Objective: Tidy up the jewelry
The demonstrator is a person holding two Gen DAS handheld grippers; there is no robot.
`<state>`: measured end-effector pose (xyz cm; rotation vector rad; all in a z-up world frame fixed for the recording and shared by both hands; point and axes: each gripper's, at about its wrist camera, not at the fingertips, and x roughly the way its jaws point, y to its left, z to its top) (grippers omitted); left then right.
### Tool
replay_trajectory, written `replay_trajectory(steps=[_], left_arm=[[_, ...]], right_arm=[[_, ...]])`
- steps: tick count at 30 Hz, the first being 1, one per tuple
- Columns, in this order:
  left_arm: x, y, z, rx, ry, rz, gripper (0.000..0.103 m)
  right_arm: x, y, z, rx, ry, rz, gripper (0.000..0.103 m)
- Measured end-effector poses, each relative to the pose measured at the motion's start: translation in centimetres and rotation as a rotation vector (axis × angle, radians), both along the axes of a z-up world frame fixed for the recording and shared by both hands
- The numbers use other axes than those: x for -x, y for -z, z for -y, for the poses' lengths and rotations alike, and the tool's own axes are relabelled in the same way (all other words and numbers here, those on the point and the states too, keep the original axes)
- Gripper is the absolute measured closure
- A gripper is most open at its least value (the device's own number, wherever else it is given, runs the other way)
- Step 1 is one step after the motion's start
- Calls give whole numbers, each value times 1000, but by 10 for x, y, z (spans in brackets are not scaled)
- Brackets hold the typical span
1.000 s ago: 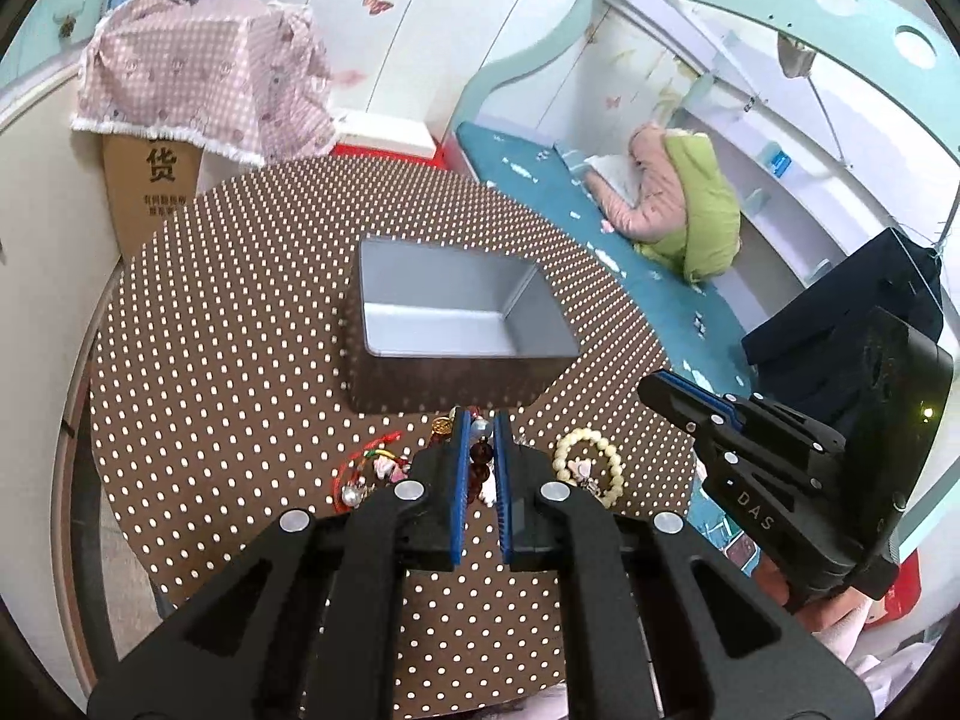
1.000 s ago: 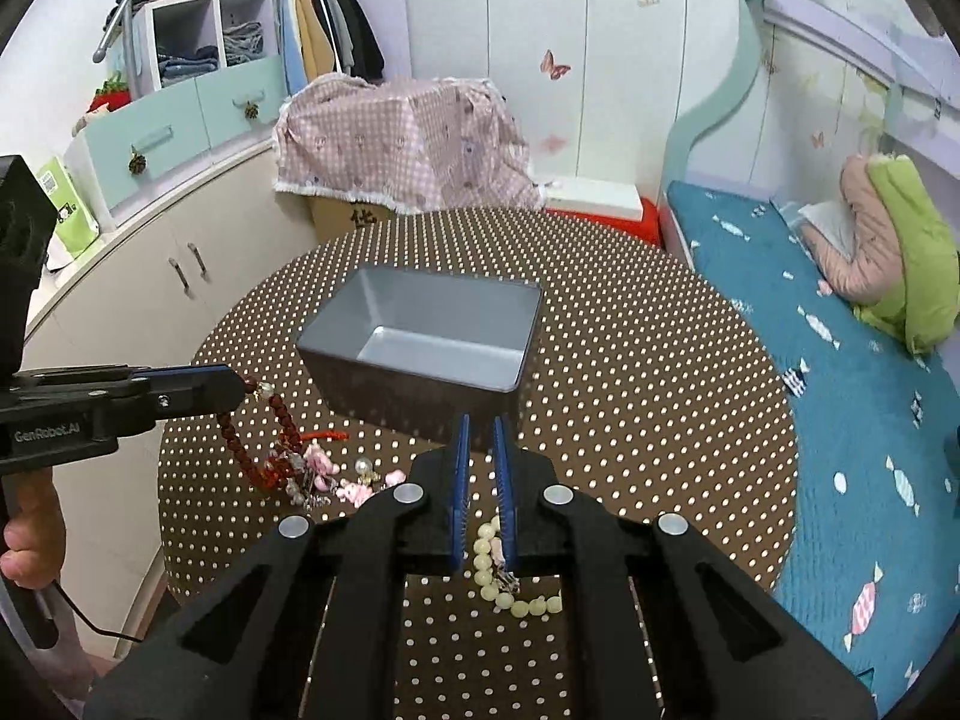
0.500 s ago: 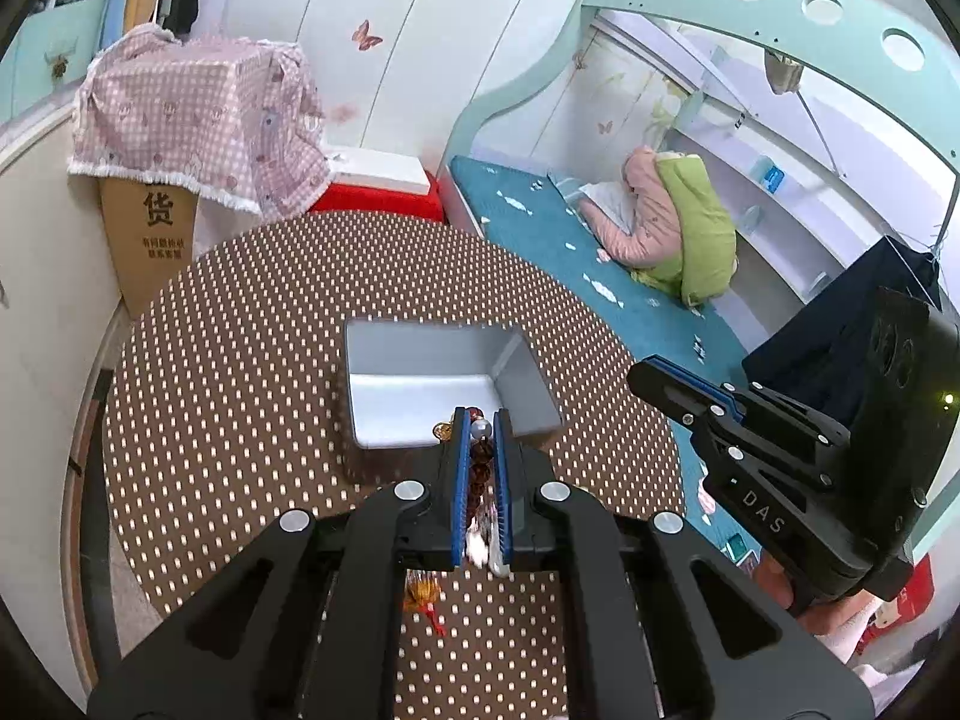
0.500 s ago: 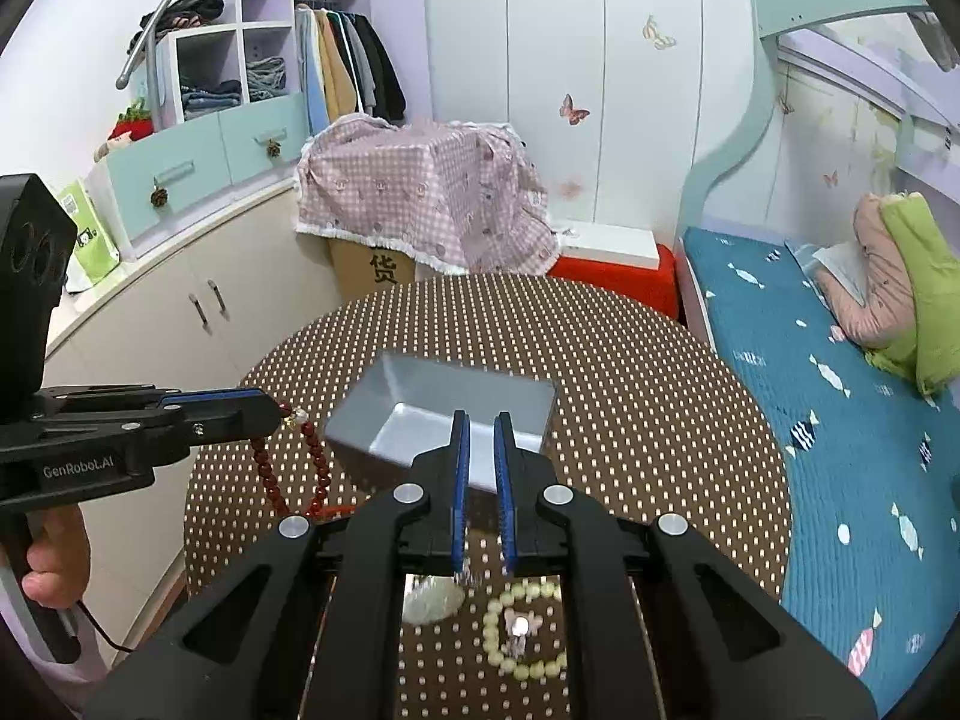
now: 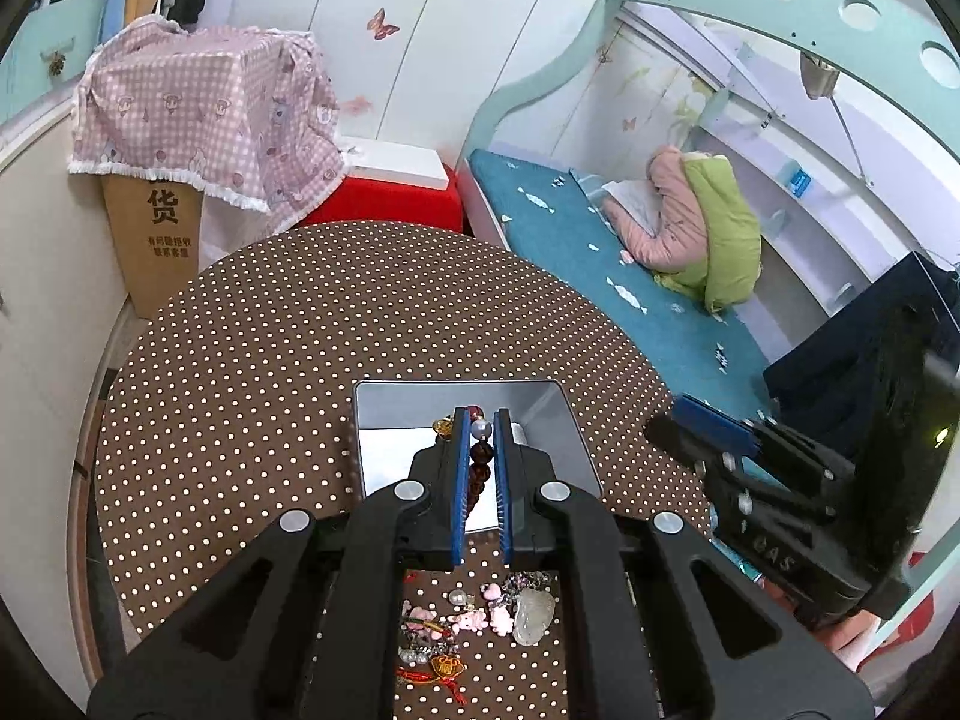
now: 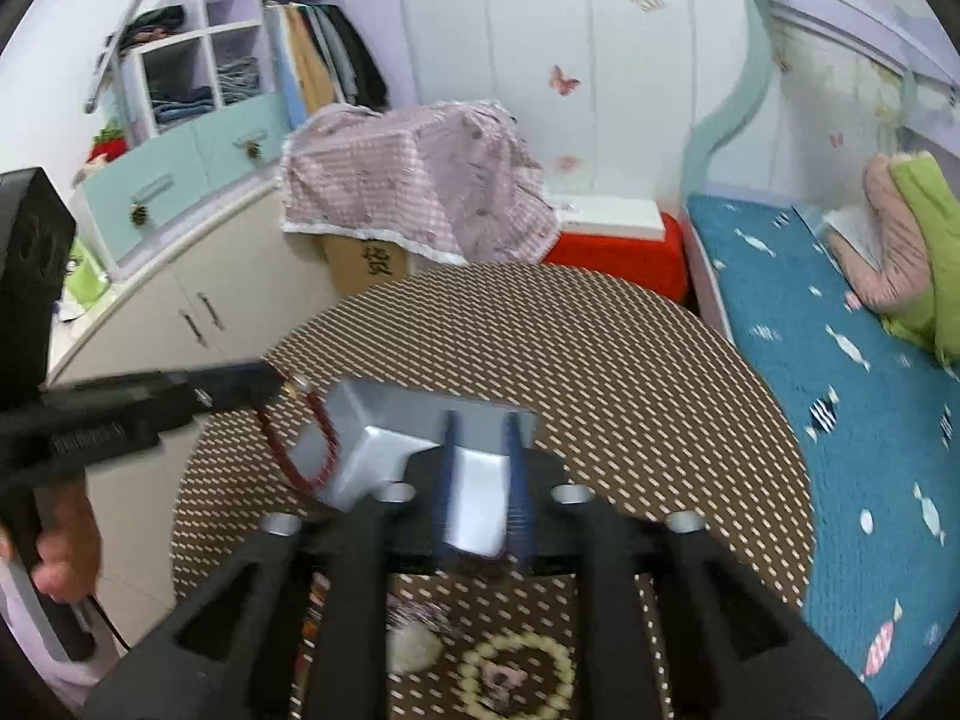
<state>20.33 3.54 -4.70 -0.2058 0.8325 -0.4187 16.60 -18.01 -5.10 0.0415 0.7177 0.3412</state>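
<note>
You're holding the left gripper (image 5: 481, 420) out over the grey metal tin (image 5: 558, 414), and its blue pads (image 5: 461, 468) are pinched nearly together on a dark red bead bracelet (image 5: 482, 455). A pale bead sits at the top of the strand between the fingertips, with the darker beads running down the narrow gap. From the right wrist view the strand (image 6: 300, 450) is dangling in a loop from those fingertips, hanging at the tin's (image 6: 384, 420) near left corner, partly above its rim (that view is blurred, so whether the loop is touching the metal is hard to tell).

The tin is sitting near the middle of the round table (image 5: 240, 372) with its brown polka-dot cloth. Just below your left gripper, on the cloth beside the tin's near wall, a small pile of trinkets (image 5: 474, 618) is lying loose: pink charms, a clear stone pendant (image 5: 533, 618), a few pearls, and a red and gold knot charm (image 5: 441, 669).

You're carrying the right gripper (image 6: 483, 420) above the tin's near edge, with its jaws standing a little apart and nothing between them; only the tin's grey wall is showing through the gap. Under its frame a cream bead bracelet (image 6: 516, 675) is lying in a ring on the cloth, with a fuzzy white piece (image 6: 414, 648) just to its left. In the left wrist view that gripper (image 5: 666, 429) is reaching in from the right, near the tin's right side.
</note>
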Motion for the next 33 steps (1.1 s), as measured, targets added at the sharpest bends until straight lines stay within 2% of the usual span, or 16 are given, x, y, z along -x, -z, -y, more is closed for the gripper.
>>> replay_trajectory(steps=[1, 5, 9, 12, 14, 15, 16, 21, 26, 33], left_arm=[[1, 1, -1, 2, 1, 1, 95], [9, 0, -5, 19, 10, 8, 95], [27, -2, -5, 22, 25, 20, 95], [38, -2, -4, 23, 34, 19, 95], [44, -1, -3, 19, 39, 18, 95], [46, 0, -3, 17, 38, 16, 95], [47, 1, -3, 17, 38, 14, 95], [46, 6, -4, 13, 28, -7, 95], [42, 5, -5, 17, 23, -5, 95], [36, -6, -4, 32, 21, 23, 95]], right_arm=[[4, 5, 8, 6, 22, -6, 57], [15, 39, 28, 48, 63, -103, 57], [27, 77, 30, 83, 55, -220, 61], [33, 91, 23, 126, 51, -246, 72], [33, 102, 20, 163, 55, -269, 85], [35, 103, 19, 172, 52, -246, 87], [36, 102, 16, 193, 53, -239, 93], [33, 94, 22, 142, 72, -245, 95], [35, 54, 17, 69, 39, -154, 95], [36, 3, 7, 52, -7, -26, 95]])
